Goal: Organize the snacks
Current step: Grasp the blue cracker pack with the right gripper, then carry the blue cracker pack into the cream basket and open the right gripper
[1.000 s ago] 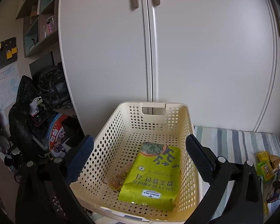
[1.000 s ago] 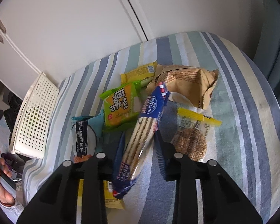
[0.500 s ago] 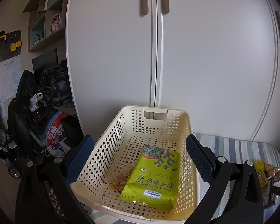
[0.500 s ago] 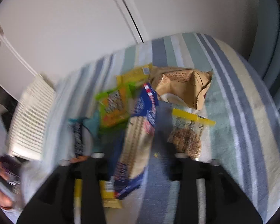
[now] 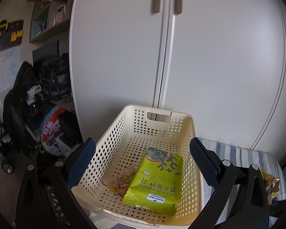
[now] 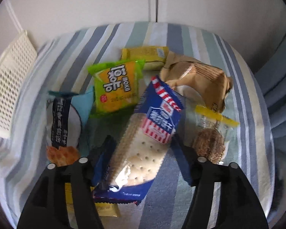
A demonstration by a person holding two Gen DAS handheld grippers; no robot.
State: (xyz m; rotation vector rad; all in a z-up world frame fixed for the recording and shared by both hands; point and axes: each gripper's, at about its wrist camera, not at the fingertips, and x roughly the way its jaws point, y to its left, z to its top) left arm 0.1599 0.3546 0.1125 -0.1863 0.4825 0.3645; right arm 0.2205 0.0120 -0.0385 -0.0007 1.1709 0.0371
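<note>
— Where was the left gripper [image 5: 141, 164]?

— Held level above the near end of the cream basket [image 5: 112, 133], fingers spread wide with nothing between them. A green seaweed pack [image 5: 156, 179] lay flat inside the basket, beside a smaller clear packet [image 5: 120, 181].

— And the right gripper [image 6: 143, 160]?

— Pointed down at the snack pile on the striped cloth [image 6: 190, 38], well right of the basket, its fingers closed on the blue cracker pack [image 6: 148, 139], tilted among the other packets.
</note>
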